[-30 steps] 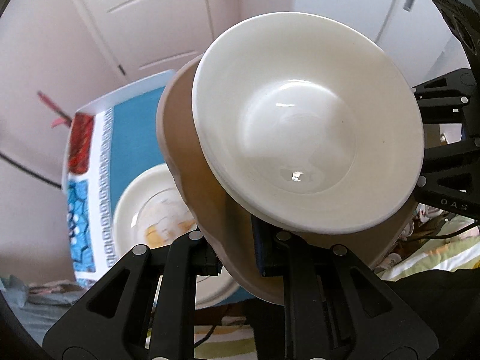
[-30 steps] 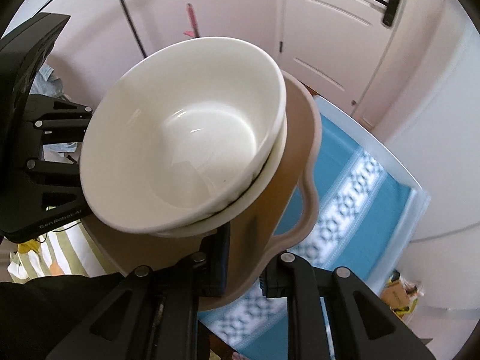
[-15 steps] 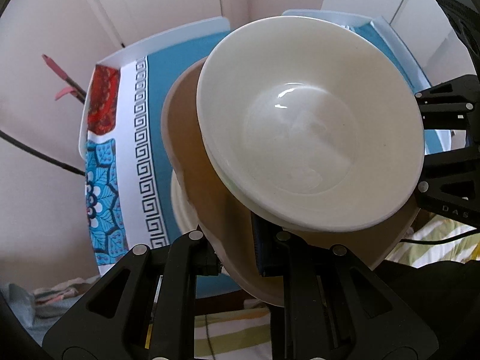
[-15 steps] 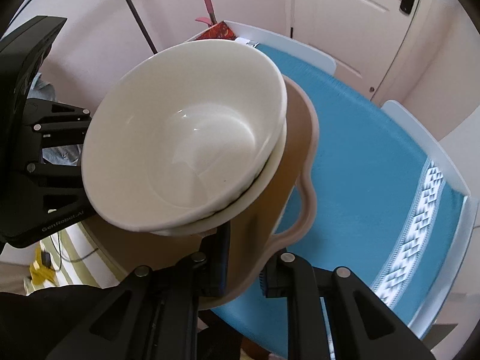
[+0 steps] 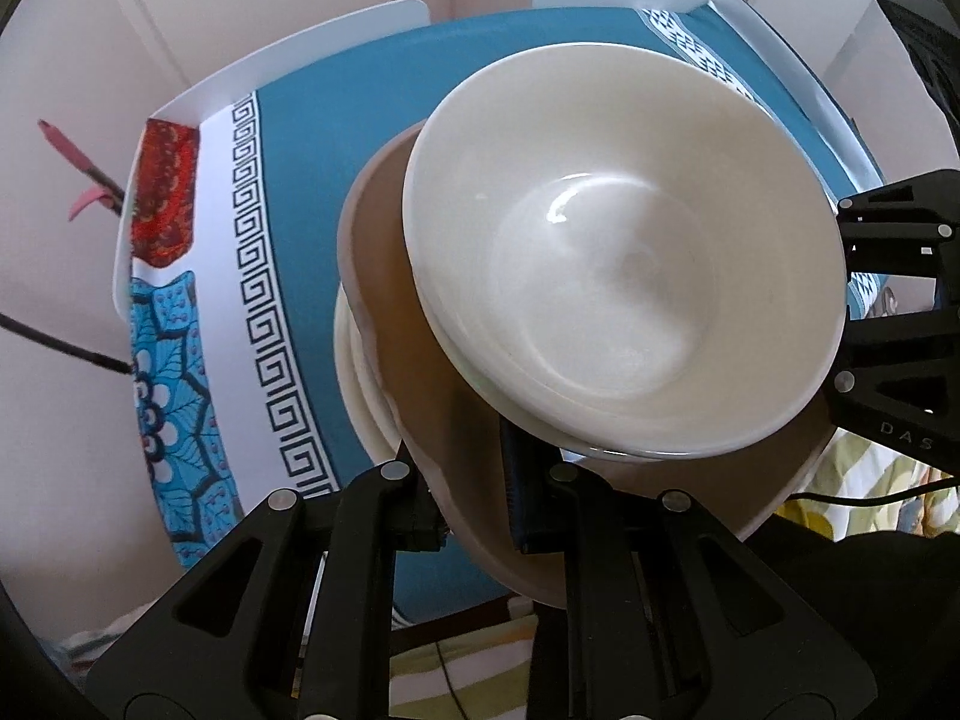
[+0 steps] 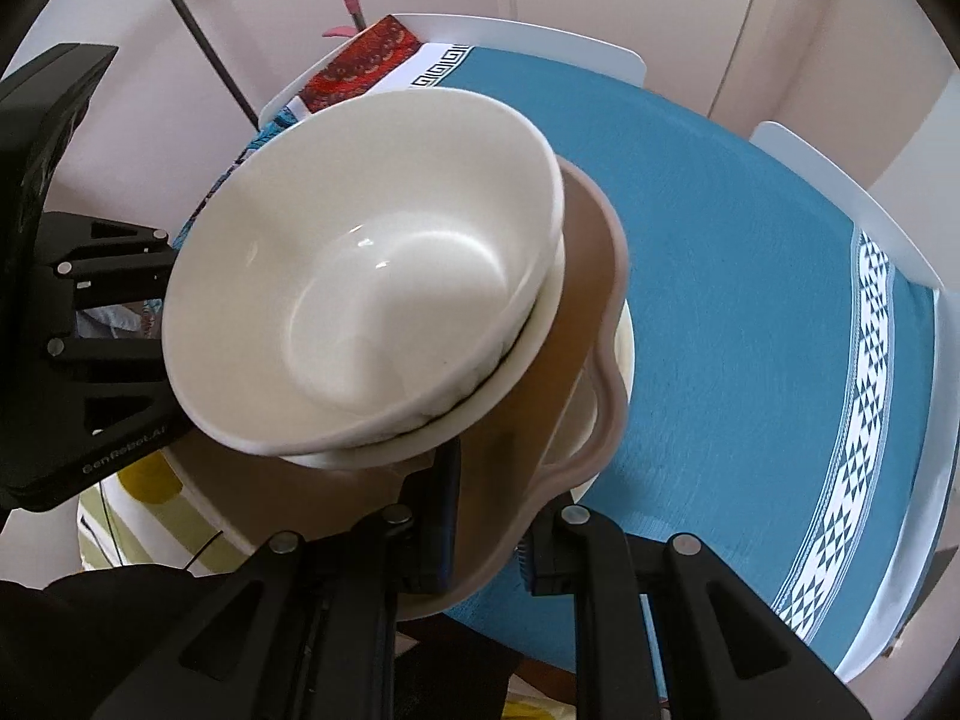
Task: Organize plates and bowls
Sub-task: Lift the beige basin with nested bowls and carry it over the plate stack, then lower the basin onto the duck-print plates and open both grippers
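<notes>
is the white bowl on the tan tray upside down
No, the white bowl sits open side up on the tan tray, its glossy empty inside facing the camera.

Cream plate (image 5: 366, 396) mostly behind tray (image 5: 384, 264)

teal patterned tablecloth (image 5: 336, 120) on a white table (image 6: 840, 192) — white door (image 6: 630, 6) behind.

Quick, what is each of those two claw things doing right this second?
Left gripper: closed on the rim of the tan tray carrying the white bowls.
Right gripper: closed on the tray's opposite rim.
</notes>
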The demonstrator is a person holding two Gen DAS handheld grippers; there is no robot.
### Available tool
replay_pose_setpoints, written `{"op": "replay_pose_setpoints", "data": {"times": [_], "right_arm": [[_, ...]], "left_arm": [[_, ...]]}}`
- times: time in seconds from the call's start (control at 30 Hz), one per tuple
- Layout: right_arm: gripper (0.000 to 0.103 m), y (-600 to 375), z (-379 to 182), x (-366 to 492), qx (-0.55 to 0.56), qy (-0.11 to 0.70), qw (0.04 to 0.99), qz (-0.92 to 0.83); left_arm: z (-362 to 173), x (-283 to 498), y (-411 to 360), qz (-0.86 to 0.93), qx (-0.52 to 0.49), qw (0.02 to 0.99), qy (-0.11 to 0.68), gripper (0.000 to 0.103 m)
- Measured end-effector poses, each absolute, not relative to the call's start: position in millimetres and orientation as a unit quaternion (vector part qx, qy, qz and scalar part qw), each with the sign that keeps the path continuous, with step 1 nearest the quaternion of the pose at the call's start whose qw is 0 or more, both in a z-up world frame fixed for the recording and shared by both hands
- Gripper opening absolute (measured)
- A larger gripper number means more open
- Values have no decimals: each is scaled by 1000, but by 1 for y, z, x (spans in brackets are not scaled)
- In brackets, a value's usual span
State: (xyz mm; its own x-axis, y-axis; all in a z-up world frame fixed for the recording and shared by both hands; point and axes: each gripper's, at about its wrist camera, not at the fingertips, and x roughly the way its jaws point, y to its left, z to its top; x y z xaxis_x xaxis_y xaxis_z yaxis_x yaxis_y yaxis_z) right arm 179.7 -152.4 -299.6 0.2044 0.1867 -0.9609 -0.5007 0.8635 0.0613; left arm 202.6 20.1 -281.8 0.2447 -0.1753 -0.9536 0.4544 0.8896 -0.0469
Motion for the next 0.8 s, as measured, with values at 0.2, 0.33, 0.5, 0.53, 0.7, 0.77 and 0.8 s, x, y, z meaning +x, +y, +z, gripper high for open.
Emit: {"op": "replay_pose_setpoints", "data": {"times": [0.2, 0.33, 0.5, 0.53, 0.7, 0.77, 0.8], "right_arm": [[15, -151, -303, 171, -124, 583, 775, 210], [15, -153, -306, 172, -115, 580, 780, 207], [15, -156, -308, 176, -100, 575, 785, 208], [15, -156, -308, 178, -99, 576, 784, 208], [15, -154, -307, 178, -102, 579, 781, 209], [15, -154, -306, 178, -101, 585, 778, 207], [15, -153, -305, 177, -101, 586, 777, 207]], "left_arm": [[-288, 201, 21, -207, 118, 779, 581, 11], [-287, 201, 21, -206, 118, 781, 578, 11], [-288, 204, 19, -198, 118, 784, 577, 11], [-288, 204, 19, -198, 119, 784, 577, 11], [-290, 204, 16, -190, 117, 782, 582, 12], [-291, 205, 15, -188, 119, 778, 588, 13], [-291, 205, 14, -188, 122, 775, 591, 13]]}}
